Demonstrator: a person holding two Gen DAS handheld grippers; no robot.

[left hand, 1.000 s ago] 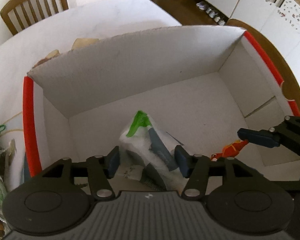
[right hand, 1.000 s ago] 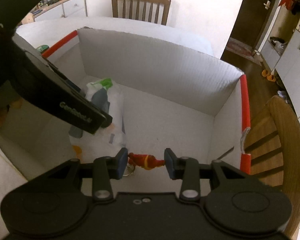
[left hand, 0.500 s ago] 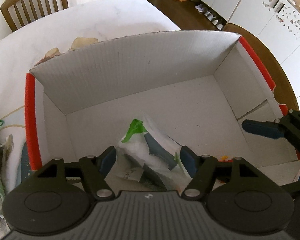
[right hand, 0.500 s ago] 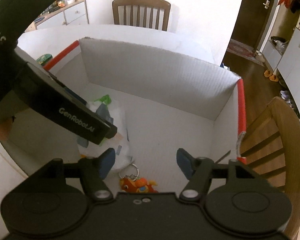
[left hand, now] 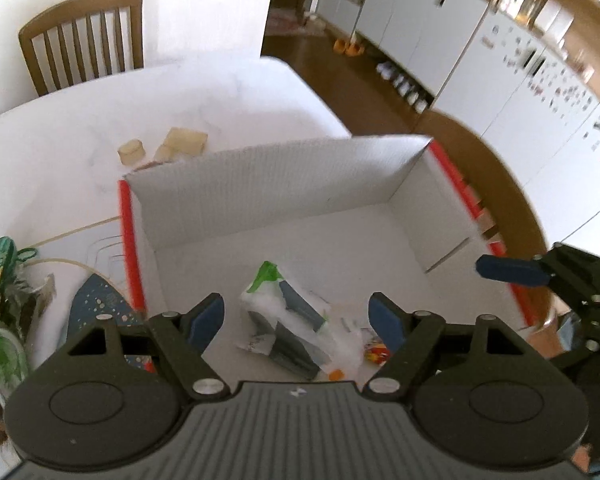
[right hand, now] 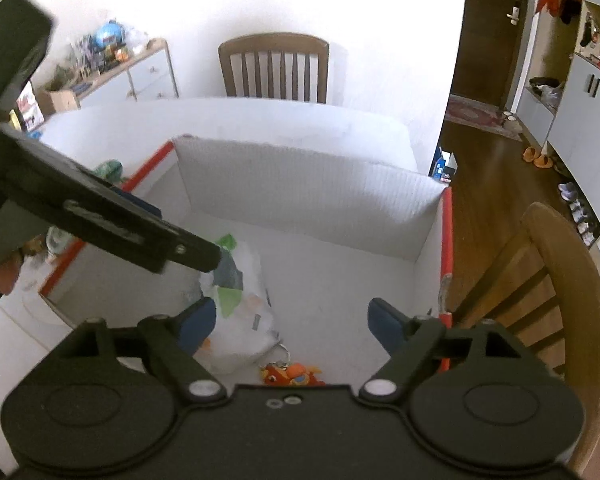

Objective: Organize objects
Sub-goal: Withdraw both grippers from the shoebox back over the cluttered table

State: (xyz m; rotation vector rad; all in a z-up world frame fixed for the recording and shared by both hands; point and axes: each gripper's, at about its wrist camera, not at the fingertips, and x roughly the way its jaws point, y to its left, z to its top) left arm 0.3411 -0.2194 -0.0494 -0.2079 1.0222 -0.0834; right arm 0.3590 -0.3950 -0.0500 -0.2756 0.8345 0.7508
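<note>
**Desk editor:** The fingers — what are they doing?

**Photographer:** The left gripper [left hand: 292, 318] and the right gripper [right hand: 290, 320] both hang above the white cardboard box [left hand: 284, 176], fingers spread wide and empty, touching nothing.

**Desk editor:** And the goods?

**Photographer:** On the box floor. A white plastic packet [left hand: 288, 320] with a green corner and grey patches lies toward the near left; a small orange-red keyring toy [right hand: 292, 374] sits just beside it, near the front wall. Neither is held.

**Desk editor:** Which step of the tidying is this?

**Photographer:** By my reading, two drop-offs done and the next pickup pending. More clutter waits on the desk [left hand: 100, 152]: pale yellowish blocks [left hand: 184, 142] beyond the far wall, and a dark blue speckled item [left hand: 96, 304] and green packaging [left hand: 0, 280] left of the box.

**Desk editor:** What does the next move call for?

**Photographer:** Probably clearing the box's red-edged rim, then closing on one of those outside pieces.
</note>
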